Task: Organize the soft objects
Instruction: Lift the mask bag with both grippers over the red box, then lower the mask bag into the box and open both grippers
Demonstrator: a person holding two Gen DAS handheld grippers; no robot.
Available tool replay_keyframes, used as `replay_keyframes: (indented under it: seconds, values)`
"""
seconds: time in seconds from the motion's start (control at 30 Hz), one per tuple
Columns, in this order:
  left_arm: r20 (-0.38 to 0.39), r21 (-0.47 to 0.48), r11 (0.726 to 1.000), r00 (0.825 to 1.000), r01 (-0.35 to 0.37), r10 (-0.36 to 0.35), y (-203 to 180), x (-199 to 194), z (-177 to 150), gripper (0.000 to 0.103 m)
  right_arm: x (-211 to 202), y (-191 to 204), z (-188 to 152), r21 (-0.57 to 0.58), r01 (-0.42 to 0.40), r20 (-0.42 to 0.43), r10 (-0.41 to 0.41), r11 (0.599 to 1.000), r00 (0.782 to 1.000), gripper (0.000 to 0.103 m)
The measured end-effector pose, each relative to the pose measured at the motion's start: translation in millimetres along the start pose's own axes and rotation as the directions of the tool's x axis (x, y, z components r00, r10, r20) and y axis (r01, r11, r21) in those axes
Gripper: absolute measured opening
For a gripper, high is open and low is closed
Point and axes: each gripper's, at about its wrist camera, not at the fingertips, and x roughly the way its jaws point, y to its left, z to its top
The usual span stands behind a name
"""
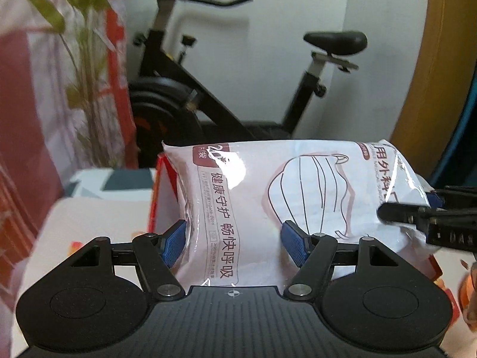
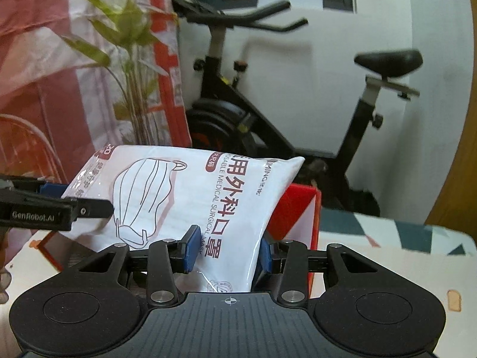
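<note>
Both grippers, left gripper (image 1: 234, 240) and right gripper (image 2: 228, 247), clamp the mask pack (image 1: 268, 197) at frame centre, sharing its floppy ends above the red box (image 2: 301, 217), seemingly its destination.

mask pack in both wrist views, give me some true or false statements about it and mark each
1. Both grippers hold the mask pack at once. True: the left gripper and the right gripper each have it between their blue pads.
2. The pack lies flat on the table. False: it is held up over a red box.
3. A face mask drawing is printed on the pack. True.
4. The pack is plain black. False: it is white with dark red print.
5. An exercise bike stands behind the pack. True.
</note>
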Motion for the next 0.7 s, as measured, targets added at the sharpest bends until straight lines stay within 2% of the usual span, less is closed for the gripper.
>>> replay_keyframes:
  seconds: [0.1,0.2,0.4,0.57,0.7]
  values:
    - [-0.035,-0.057,0.997,0.998,0.051,-0.053,18.9,15.6,-3.9,0.059,12.6,-14.0,0.1,0.079,-0.004,-0.031,0.006,0.997,1.0,0.025]
    - [-0.05,-0.048,0.997,0.997,0.057,-0.06,24.5,25.9,-8.0,0.054,22.5,-22.8,-3.1,0.112,-0.009,-0.059,0.015,0.994,0.998,0.022]
    - [-0.036,-0.033,0.997,0.997,0.066,-0.067,27.9,26.6,-8.6,0.054,39.2,-27.4,-9.9,0.191,0.05,-0.106,-0.03,0.98,0.994,0.02]
    - [-0.036,-0.036,0.998,0.998,0.053,-0.054,29.4,28.0,-9.5,0.054,50.3,-16.5,-4.4,0.155,0.074,-0.125,-0.055,0.985,0.991,0.02]
    - [-0.029,-0.045,0.998,0.998,0.053,-0.055,30.6,27.3,-8.1,0.054,66.8,-3.1,7.5,0.076,0.094,-0.169,-0.08,0.993,0.982,0.019]
